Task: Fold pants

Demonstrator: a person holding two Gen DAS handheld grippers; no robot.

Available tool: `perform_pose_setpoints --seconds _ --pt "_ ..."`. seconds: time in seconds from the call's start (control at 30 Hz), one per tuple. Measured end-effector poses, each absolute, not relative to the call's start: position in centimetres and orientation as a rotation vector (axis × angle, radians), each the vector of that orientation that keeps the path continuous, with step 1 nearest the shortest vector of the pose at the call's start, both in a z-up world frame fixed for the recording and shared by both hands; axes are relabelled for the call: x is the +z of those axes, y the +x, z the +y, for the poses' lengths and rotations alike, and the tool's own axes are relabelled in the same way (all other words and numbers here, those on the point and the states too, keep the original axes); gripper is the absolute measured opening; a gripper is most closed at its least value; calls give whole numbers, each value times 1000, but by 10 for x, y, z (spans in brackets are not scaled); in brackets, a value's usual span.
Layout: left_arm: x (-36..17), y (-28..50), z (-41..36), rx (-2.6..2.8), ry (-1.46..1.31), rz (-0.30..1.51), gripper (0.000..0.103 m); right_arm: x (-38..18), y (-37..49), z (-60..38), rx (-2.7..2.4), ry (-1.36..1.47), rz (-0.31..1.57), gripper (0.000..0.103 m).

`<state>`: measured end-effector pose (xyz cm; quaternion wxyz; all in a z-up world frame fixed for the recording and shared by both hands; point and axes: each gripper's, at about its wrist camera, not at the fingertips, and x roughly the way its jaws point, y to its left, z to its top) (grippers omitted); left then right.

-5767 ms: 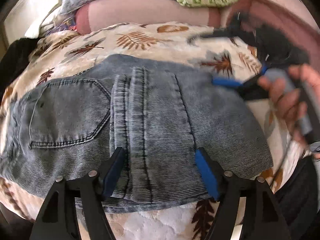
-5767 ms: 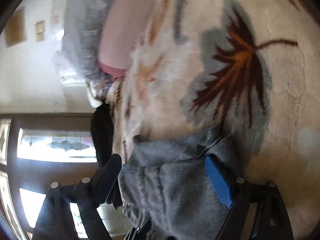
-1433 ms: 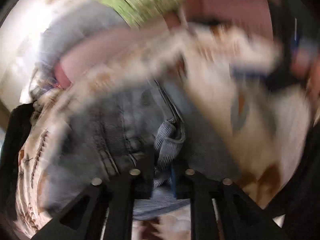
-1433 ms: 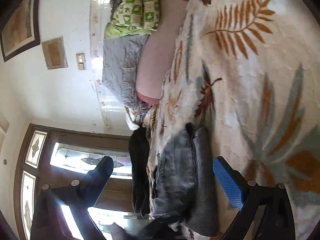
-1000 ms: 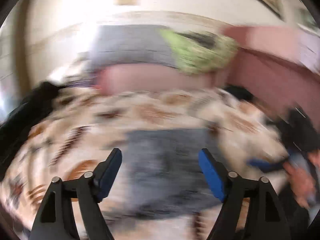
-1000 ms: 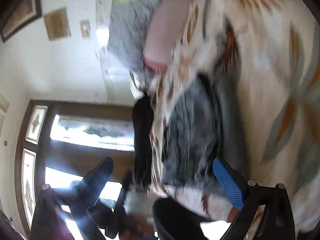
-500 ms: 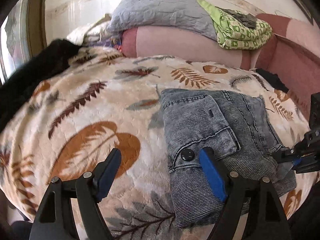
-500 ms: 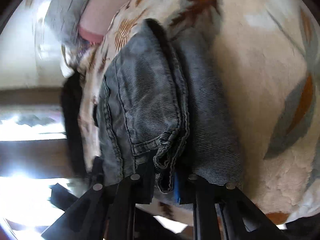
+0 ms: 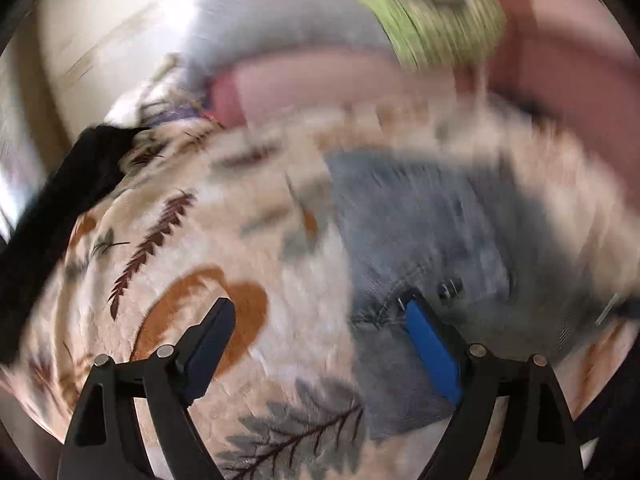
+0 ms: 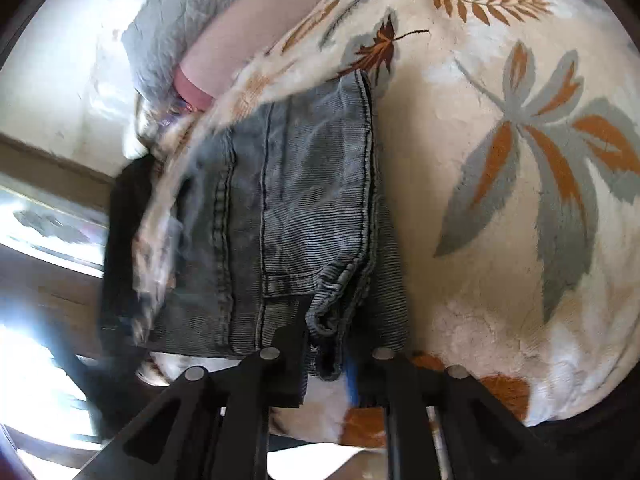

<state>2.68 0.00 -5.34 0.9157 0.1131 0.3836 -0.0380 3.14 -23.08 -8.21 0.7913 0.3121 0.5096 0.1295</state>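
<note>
Grey-blue denim pants point(image 10: 312, 200) lie folded into a compact stack on a cream bedspread with a leaf print point(image 10: 500, 160). My right gripper point(image 10: 326, 356) sits at the stack's near edge. A bunched hem fold is pinched between its pads, and its jaws are opening slightly. The left wrist view is blurred. There the pants point(image 9: 420, 216) lie right of centre. My left gripper point(image 9: 318, 302) hangs low over the bedspread point(image 9: 180, 260), jaws wide and still opening. Nothing is gripped in them, and the blue right fingertip point(image 9: 416, 316) is over the stack's left edge.
A black garment point(image 9: 60, 200) hangs over the bed's left side. At the head lie a grey pillow point(image 9: 280, 24), a pink bolster point(image 9: 340, 88) and a green patterned cloth point(image 9: 432, 24). A bright window point(image 10: 40, 220) lies beyond the bed.
The right gripper, wide open a second ago, shut on the pants' hem fold and still pinches it. The left gripper has sunk closer to the bed, beside the stack.
</note>
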Motion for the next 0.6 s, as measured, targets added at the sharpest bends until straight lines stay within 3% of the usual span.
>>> perform_pose_setpoints --seconds 0.1,0.3,0.43,0.5,0.57,0.6 --pt "-52 26 7 -69 165 797 88 -68 34 -235 279 633 1120 35" --pt "-14 9 0 -75 174 691 88 -2 28 -246 349 648 939 46" --pt "-11 10 -21 -113 218 667 88 -32 47 -235 494 790 1021 58" --pt "-45 26 -32 -99 303 803 88 -73 56 -237 460 831 1143 55" --pt "-52 26 -25 -102 236 782 91 -104 54 -253 432 951 1148 33" --pt "-51 29 -20 -108 199 809 91 -99 51 -260 447 996 1135 36"
